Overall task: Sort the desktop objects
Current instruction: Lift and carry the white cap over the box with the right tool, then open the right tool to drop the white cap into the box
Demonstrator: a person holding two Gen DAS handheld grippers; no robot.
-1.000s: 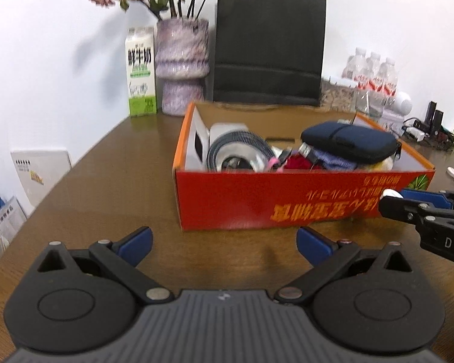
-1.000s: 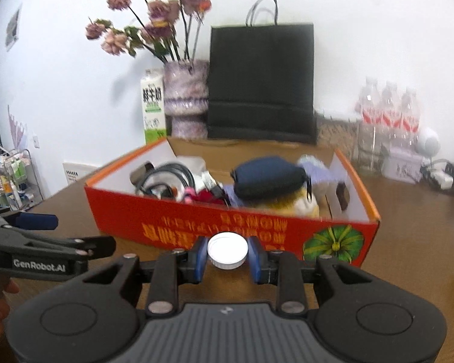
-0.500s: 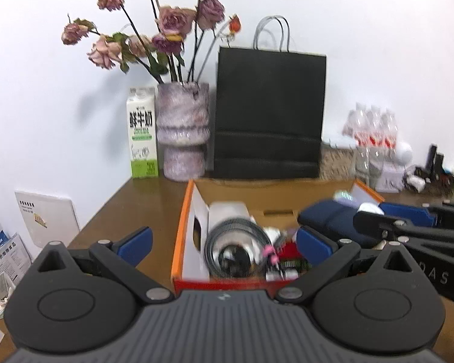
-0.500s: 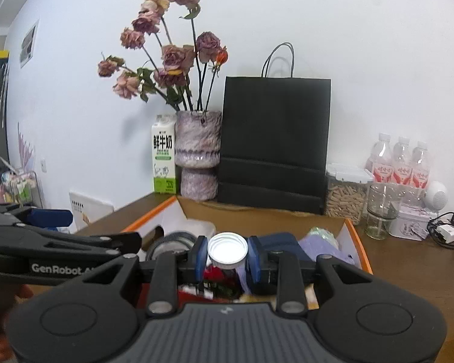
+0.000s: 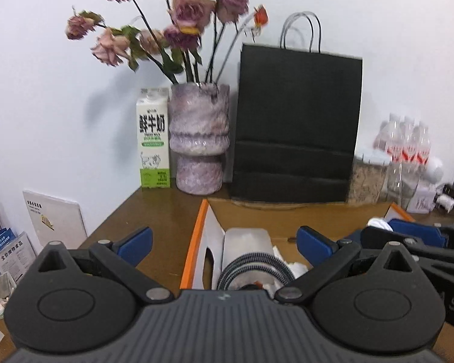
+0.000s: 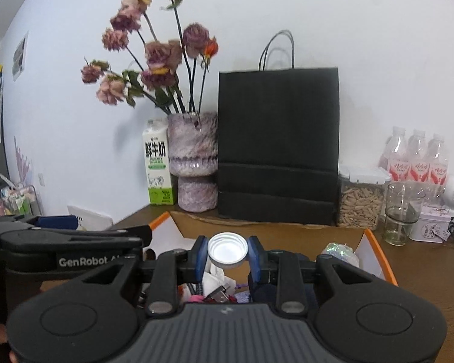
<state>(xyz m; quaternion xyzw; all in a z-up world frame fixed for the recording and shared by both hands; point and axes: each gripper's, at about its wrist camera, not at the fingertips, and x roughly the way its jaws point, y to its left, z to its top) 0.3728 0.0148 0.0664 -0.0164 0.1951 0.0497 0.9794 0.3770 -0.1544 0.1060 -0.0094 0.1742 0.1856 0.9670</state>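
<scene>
My right gripper (image 6: 227, 255) is shut on a small white round cap (image 6: 227, 249) and holds it above the open orange cardboard box (image 6: 378, 251). The box holds several items: a coiled braided cable (image 5: 254, 267), a white carton (image 5: 246, 242), tissue and a dark blue pouch (image 6: 263, 293). My left gripper (image 5: 224, 240) is open and empty, above the box's left end (image 5: 193, 242). The right gripper also shows at the right of the left wrist view (image 5: 408, 242), and the left gripper shows at the left of the right wrist view (image 6: 75, 242).
At the back of the brown table (image 5: 154, 211) stand a milk carton (image 5: 153, 139), a purple vase of dried roses (image 5: 199, 139), a black paper bag (image 5: 296, 127), a jar of seeds (image 6: 361, 199), a glass (image 6: 401, 214) and water bottles (image 6: 417, 160).
Both grippers have risen and moved forward from in front of the box to above it. The right gripper kept the cap; the left stayed open.
</scene>
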